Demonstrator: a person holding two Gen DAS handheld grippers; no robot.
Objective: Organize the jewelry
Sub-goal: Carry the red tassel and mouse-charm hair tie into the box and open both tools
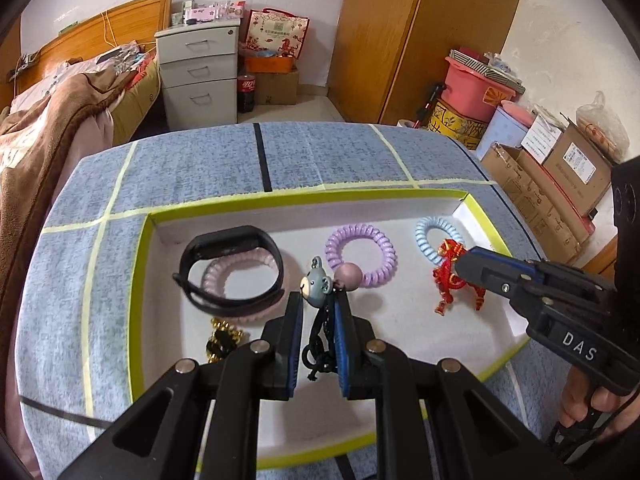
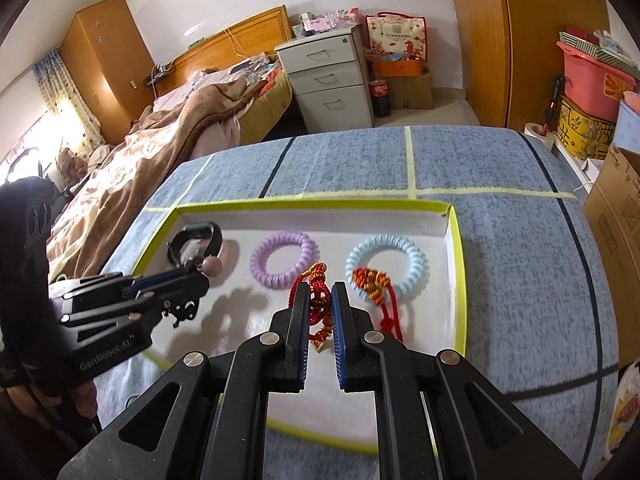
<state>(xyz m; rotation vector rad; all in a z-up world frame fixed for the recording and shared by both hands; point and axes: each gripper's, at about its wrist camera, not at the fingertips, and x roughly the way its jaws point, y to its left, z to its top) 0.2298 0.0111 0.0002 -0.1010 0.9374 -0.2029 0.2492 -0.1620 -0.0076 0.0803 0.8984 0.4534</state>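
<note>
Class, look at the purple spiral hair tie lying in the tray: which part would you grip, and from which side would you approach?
Grip the purple spiral hair tie across its coil wall, one finger inside the open centre and one outside. Come straight down from above, since it lies flat on the tray floor. Its far arc looks safest: the red knot charm crowds the near side.

White walls; wooden wardrobe (image 1: 420,36); grey drawer cabinet (image 1: 198,76); unmade bed (image 2: 168,136); bright curtained window (image 2: 60,92).

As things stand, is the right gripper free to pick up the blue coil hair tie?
Probably not yet. The right gripper is shut on a red knotted charm, so it must release that first. The blue coil hair tie lies close by, partly under a second red charm.
</note>
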